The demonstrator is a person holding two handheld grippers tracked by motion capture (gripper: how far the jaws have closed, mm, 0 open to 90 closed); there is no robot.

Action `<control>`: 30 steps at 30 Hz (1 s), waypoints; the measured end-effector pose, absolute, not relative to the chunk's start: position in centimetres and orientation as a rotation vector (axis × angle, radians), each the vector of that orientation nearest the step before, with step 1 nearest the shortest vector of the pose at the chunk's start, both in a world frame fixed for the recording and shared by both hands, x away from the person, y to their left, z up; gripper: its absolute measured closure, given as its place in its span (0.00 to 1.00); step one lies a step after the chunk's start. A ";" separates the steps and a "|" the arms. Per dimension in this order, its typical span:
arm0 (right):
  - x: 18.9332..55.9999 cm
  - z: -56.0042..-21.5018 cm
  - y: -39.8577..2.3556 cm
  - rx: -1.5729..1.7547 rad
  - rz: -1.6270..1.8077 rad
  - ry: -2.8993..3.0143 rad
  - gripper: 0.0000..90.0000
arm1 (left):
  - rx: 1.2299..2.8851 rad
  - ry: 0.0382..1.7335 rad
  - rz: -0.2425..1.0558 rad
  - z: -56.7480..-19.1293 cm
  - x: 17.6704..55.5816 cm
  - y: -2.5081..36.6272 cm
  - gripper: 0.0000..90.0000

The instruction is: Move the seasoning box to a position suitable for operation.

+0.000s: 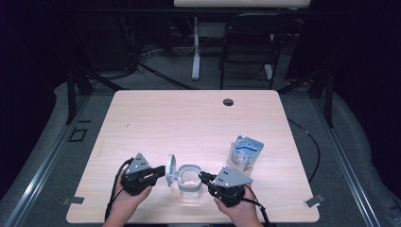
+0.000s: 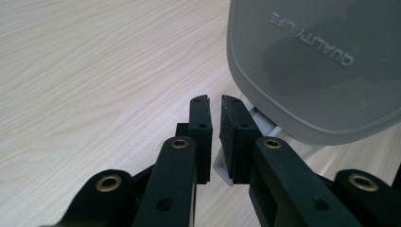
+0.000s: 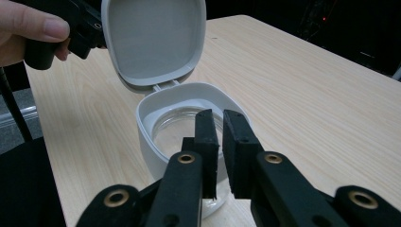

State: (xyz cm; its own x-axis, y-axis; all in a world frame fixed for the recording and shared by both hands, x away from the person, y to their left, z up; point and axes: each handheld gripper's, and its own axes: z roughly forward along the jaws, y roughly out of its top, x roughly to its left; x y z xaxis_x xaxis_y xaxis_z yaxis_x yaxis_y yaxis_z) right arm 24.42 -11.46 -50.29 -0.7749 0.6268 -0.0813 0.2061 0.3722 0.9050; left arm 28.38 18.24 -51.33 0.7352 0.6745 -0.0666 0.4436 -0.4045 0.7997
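Observation:
A clear container (image 1: 190, 185) with a white rim stands near the table's front edge, and its hinged grey lid (image 1: 170, 169) is swung up on its left side. My left gripper (image 1: 163, 171) points at the lid from the left. In the left gripper view its jaws (image 2: 215, 100) stand a narrow gap apart with nothing between them, just short of the lid (image 2: 321, 66) and its hinge. My right gripper (image 1: 203, 177) sits at the container's right edge. Its tips (image 3: 217, 114) hang over the container's rim (image 3: 156, 101), slightly parted and empty. The lid (image 3: 151, 38) and the left gripper (image 3: 90, 28) stand beyond.
A blue and white pouch (image 1: 245, 153) stands upright to the right of the container. The wooden table (image 1: 189, 118) has a cable hole (image 1: 228, 101) near its far edge. A folding chair (image 1: 248, 42) and a desk leg stand behind the table.

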 end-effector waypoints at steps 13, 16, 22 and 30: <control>24.1 -50.5 -13.3 0.767 1.369 2.190 0.80 | 2.003 0.877 0.363 -51.6 28.6 18.9 0.75; 24.1 -50.5 -13.5 0.766 1.355 2.183 0.78 | 1.989 0.889 0.364 -51.6 28.7 19.1 0.74; 24.2 -50.8 -14.2 0.784 1.336 2.170 0.74 | 2.003 0.903 0.368 -51.7 28.7 19.3 0.74; 24.3 -50.9 -15.2 0.806 1.301 2.148 0.67 | 1.986 0.930 0.377 -51.8 28.8 19.7 0.72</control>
State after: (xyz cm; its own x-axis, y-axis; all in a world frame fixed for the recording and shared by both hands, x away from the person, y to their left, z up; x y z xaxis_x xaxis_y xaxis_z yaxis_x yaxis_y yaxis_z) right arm 24.29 -15.23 -50.94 -0.7004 0.7051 -0.1112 0.2281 0.3687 0.9011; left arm 28.84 19.74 -51.82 0.6728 0.7346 -0.0883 0.4655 -0.3275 0.8222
